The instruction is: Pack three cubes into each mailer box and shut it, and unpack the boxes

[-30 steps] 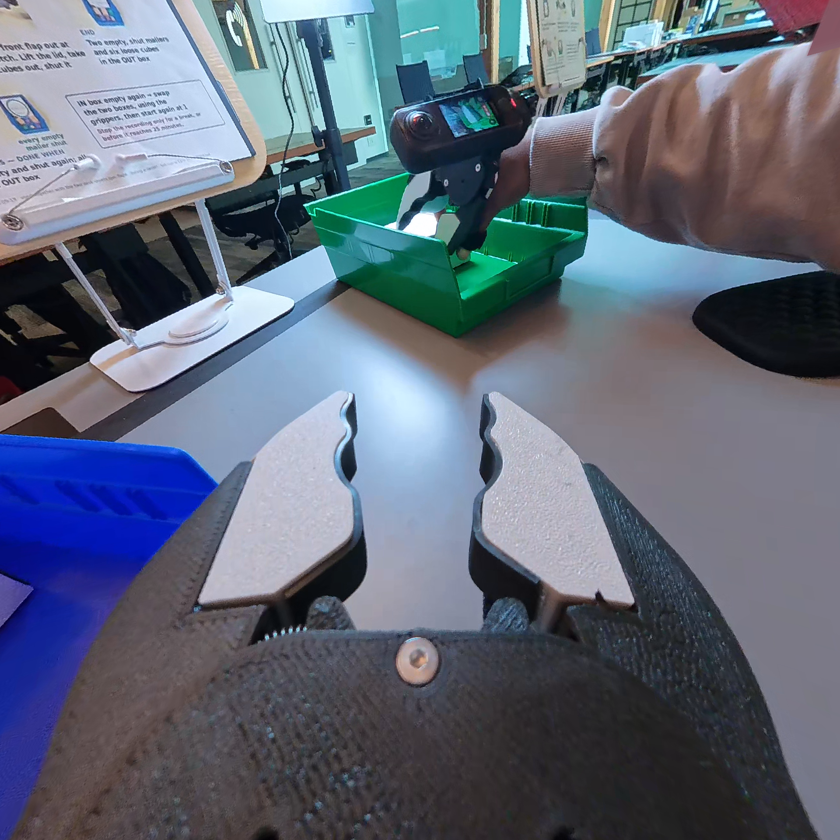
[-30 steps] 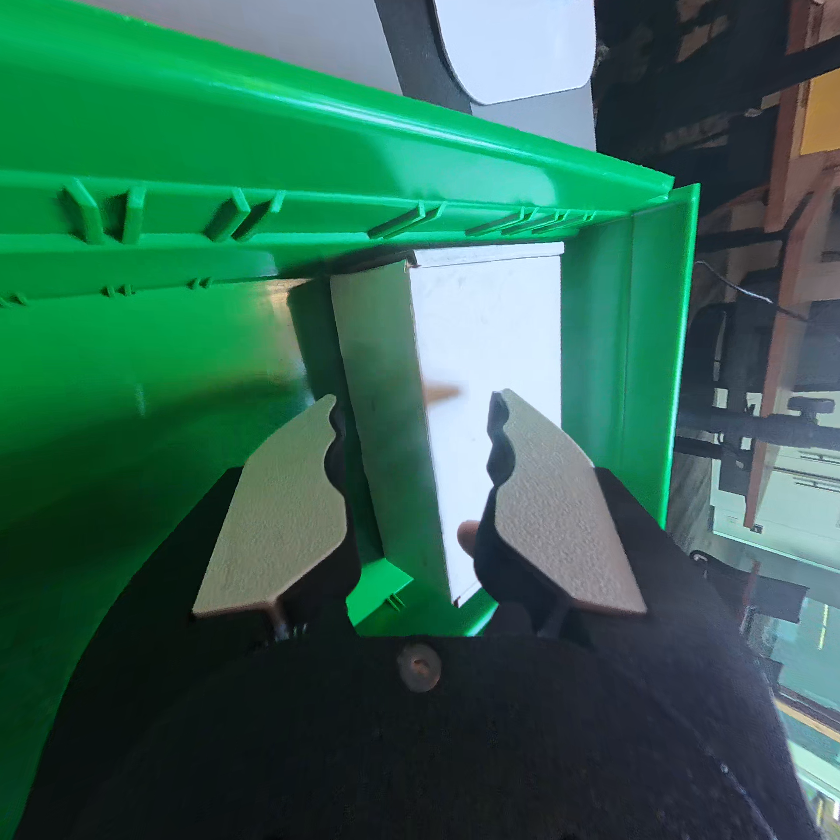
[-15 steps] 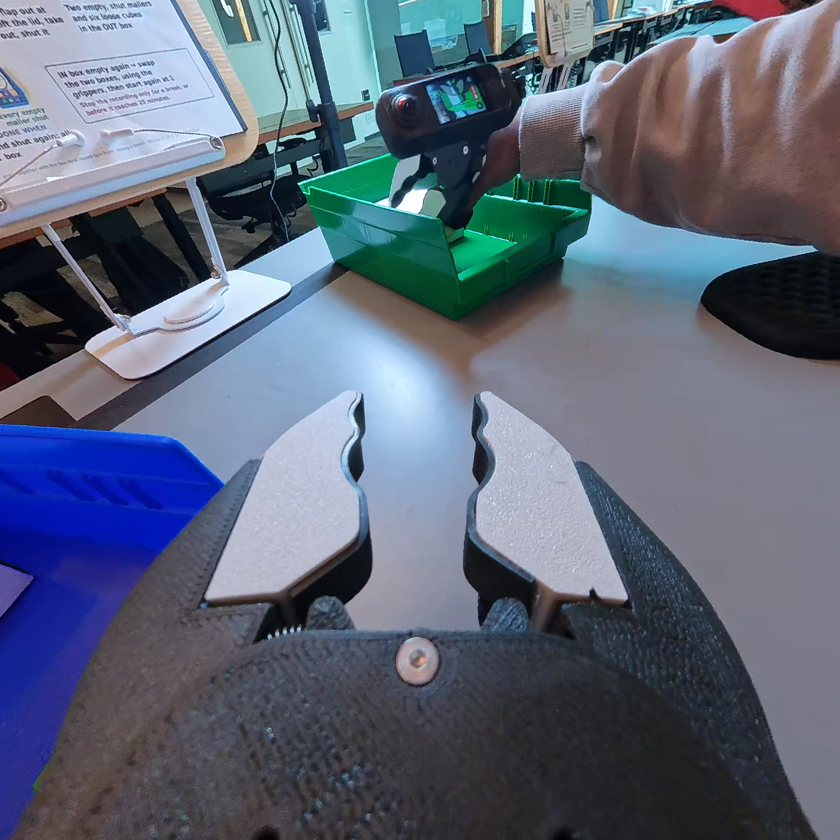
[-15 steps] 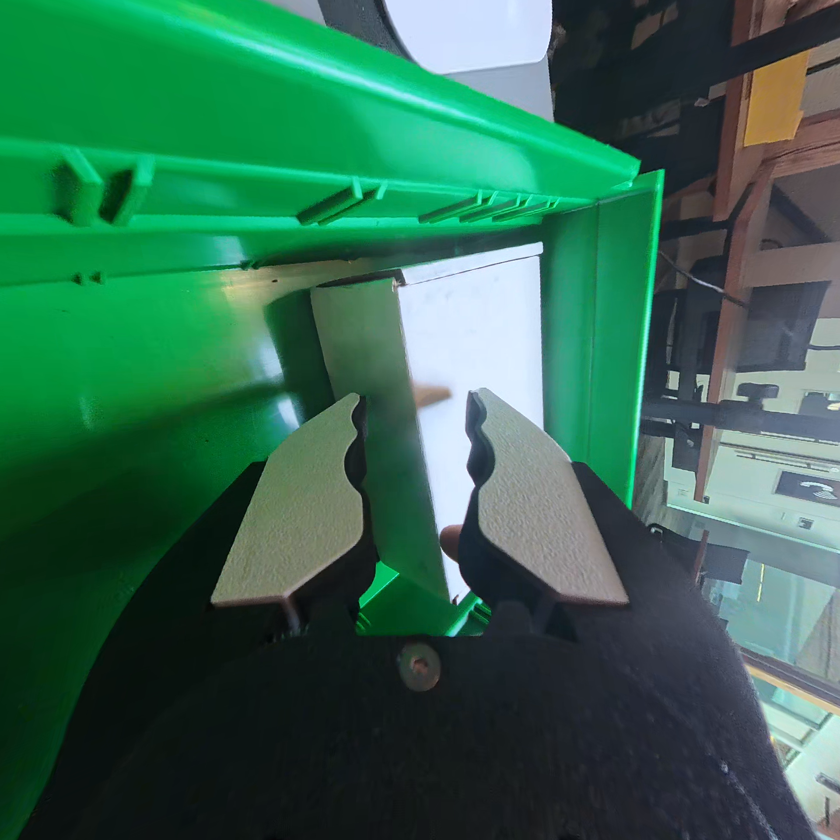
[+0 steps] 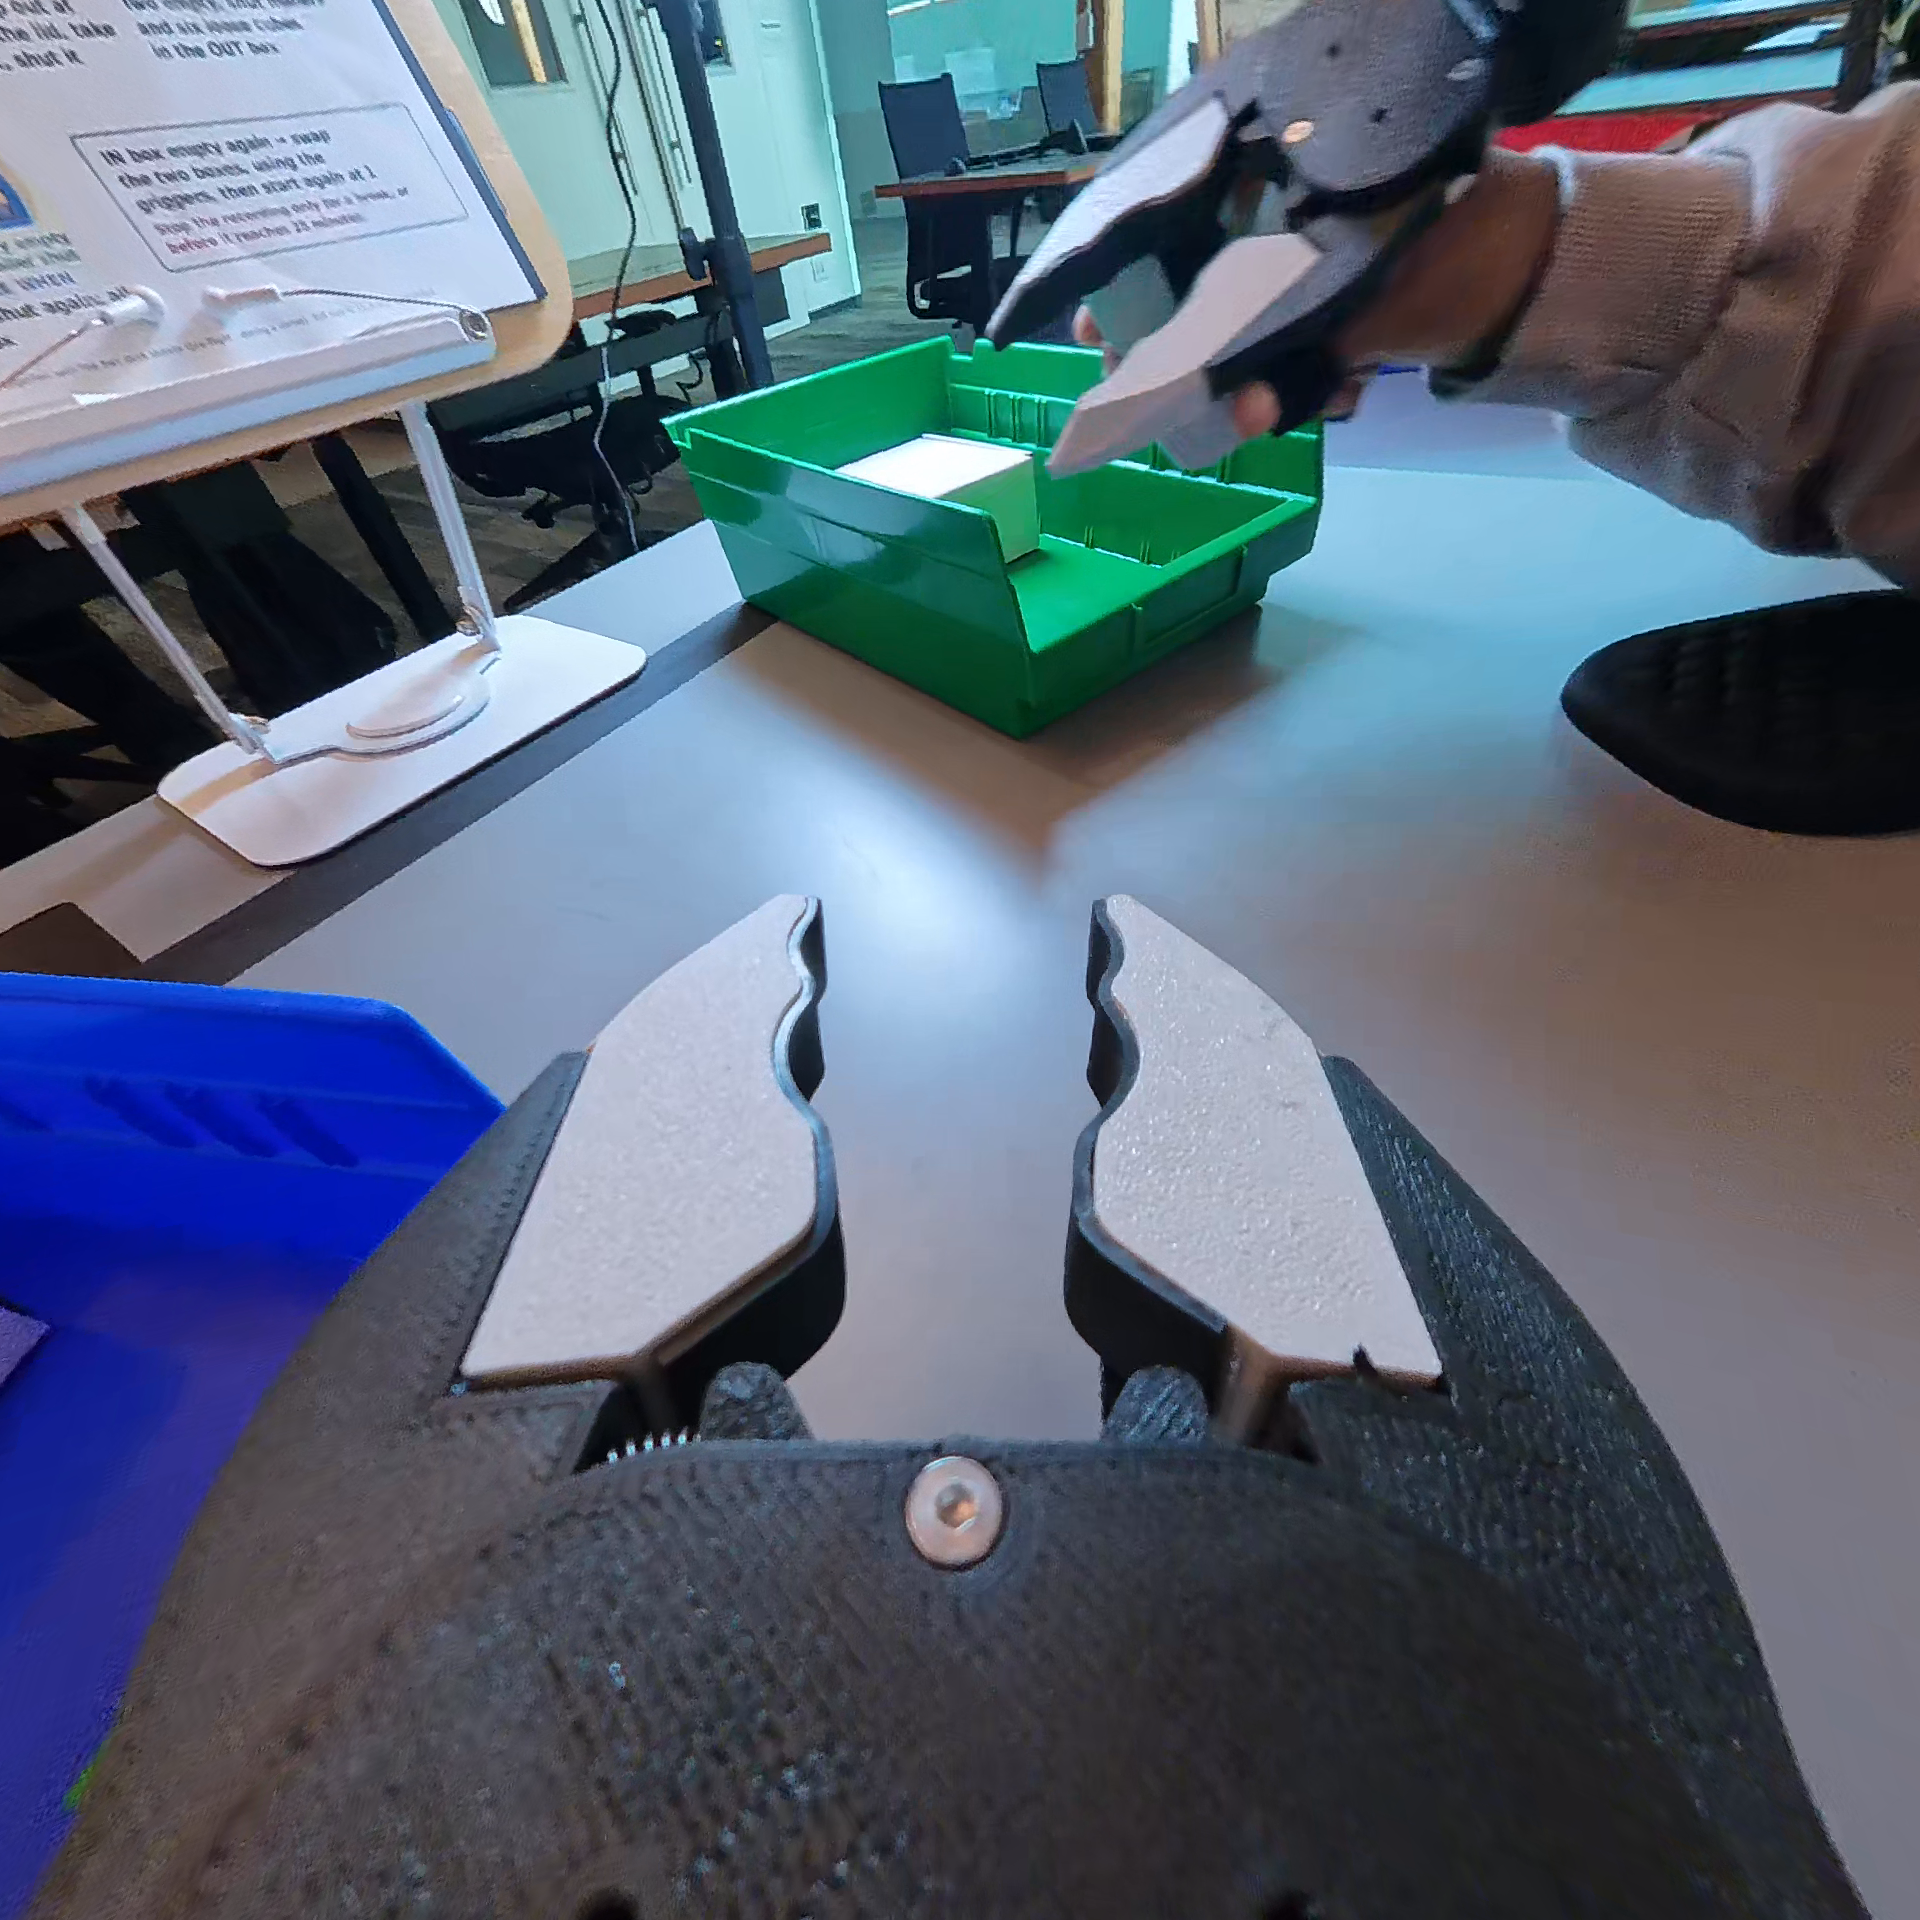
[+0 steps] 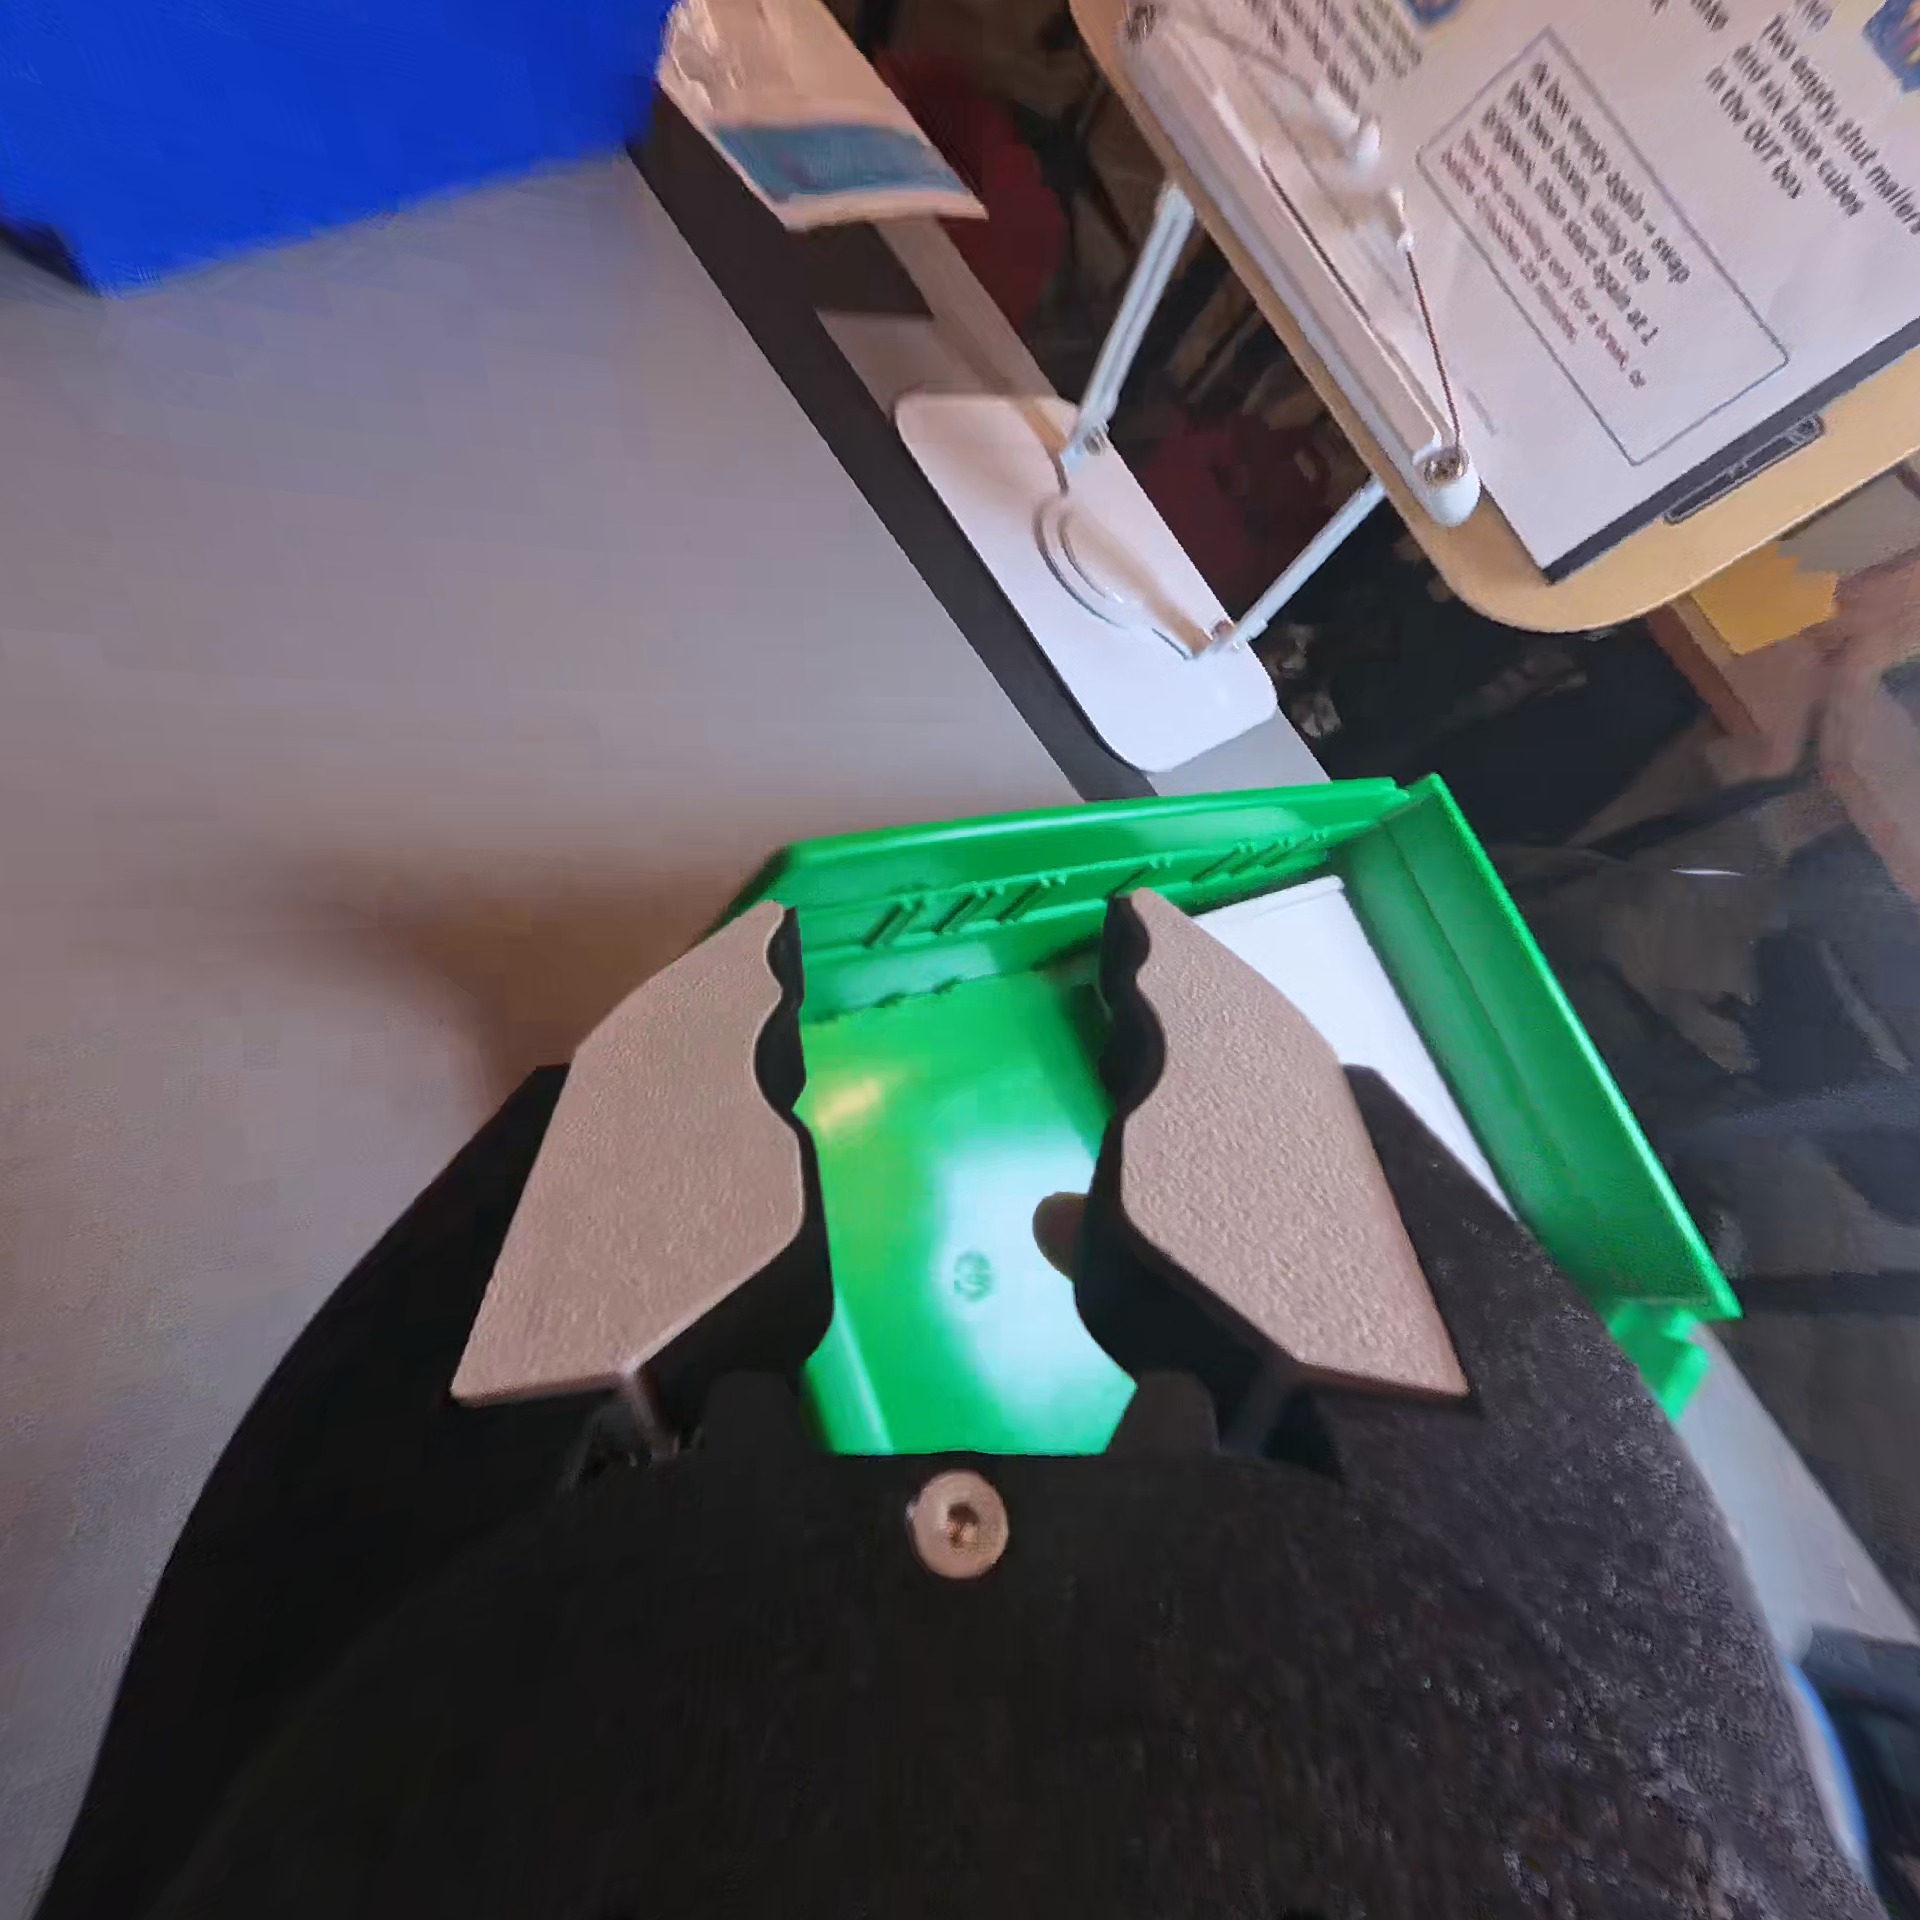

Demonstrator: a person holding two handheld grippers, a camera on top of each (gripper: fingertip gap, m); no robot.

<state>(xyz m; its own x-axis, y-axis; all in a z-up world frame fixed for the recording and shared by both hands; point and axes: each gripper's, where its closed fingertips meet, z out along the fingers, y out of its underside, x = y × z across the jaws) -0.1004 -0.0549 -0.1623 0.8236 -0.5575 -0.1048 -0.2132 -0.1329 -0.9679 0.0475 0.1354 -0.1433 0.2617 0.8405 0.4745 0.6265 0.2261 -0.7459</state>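
Note:
A white mailer box lies shut in the far left corner of the green bin. In the right wrist view the mailer box sits against the wall of the green bin. My right gripper is open and empty, raised above the bin; it also shows in the left wrist view, held by a hand in a light sleeve. My left gripper is open and empty, low over the grey table beside the blue bin. No cubes are in view.
A white stand holding an instruction sheet stands at the table's far left edge, also in the right wrist view. A black mesh pad lies at the right. The blue bin shows at the upper left.
My right gripper has let go of the white mailer box, opened wider and lifted up out of the green bin. The left gripper has stayed in place.

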